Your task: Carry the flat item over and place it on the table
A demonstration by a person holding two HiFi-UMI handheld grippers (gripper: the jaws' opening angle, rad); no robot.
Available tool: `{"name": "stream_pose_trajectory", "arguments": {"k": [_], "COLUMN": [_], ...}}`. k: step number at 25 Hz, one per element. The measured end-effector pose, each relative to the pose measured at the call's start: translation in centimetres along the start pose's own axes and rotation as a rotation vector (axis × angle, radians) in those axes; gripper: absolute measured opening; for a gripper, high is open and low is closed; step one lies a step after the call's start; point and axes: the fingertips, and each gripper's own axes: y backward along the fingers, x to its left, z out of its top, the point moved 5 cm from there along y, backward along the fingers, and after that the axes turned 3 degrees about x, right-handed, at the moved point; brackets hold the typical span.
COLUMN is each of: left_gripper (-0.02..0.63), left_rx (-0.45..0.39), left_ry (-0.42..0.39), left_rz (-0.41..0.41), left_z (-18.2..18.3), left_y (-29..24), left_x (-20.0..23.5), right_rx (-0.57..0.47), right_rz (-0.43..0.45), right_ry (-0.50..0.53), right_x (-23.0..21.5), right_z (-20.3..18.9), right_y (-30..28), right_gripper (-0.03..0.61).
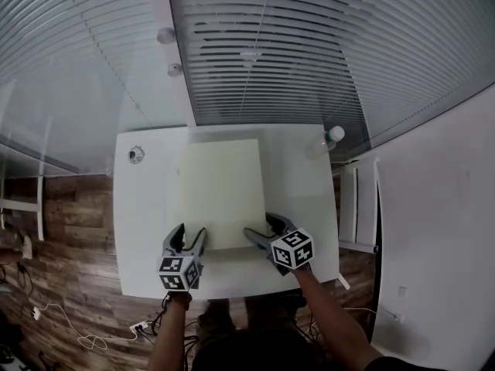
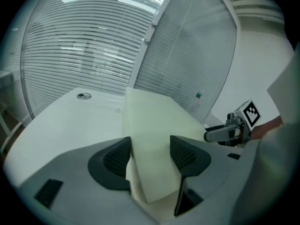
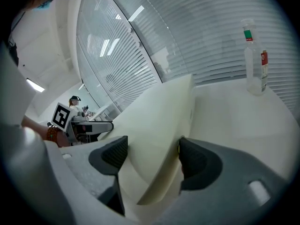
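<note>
A pale cream flat board lies on the white table, its near edge towards me. My left gripper is at the board's near left corner and my right gripper at its near right corner. In the left gripper view the board runs in between the spread jaws of the left gripper, its edge against the left pad. In the right gripper view the board sits the same way inside the right gripper, its edge against the right pad. Both grippers are open.
A clear plastic bottle stands at the table's far right corner, and a small round fitting sits at the far left. Glass walls with blinds rise behind the table. Wooden floor with cables lies to the left, a white wall to the right.
</note>
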Motion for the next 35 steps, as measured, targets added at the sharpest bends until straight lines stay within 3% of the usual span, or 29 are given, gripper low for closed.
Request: {"name": "stream_pose_trajectory", "arguments": {"k": [7, 12, 16, 22, 26, 35], "left_gripper": [0.266, 0.267, 0.267, 0.267, 0.265, 0.265], "left_rx": [0.015, 0.002, -0.009, -0.047, -0.073, -0.12], "left_ry": [0.028, 0.039, -0.052, -0.107, -0.129, -0.213], "left_rz": [-0.001, -0.046, -0.039, -0.012, -0.002, -0.04], "left_z": [0.3, 0.1, 0.2, 1.0, 1.6, 1.0], "left_y": [-1.1, -1.0, 0.2, 2.8, 4.2, 6.9], "left_x": [0.8, 1.3, 1.6, 1.3, 0.3, -3.2], "right_rx": [0.02, -0.008, -0.037, -0.097, -0.104, -0.147], "right_rz": [-0.011, 0.013, 0.019, -0.095, -0.092, -0.072], "right_ry": [-0.009, -0.021, 0.009, 0.059, 0.161, 0.272], "right_x": [-0.8, -0.9, -0.9, -1.0, 1.2, 7.2], "right_z": [0.4, 0.3, 0.6, 0.9, 1.0, 0.6], "right_y": [-1.2, -1.2, -0.4, 1.5, 2.1, 3.8], "right_gripper": [0.345, 0.348, 0.347, 0.348, 0.347, 0.347]}}
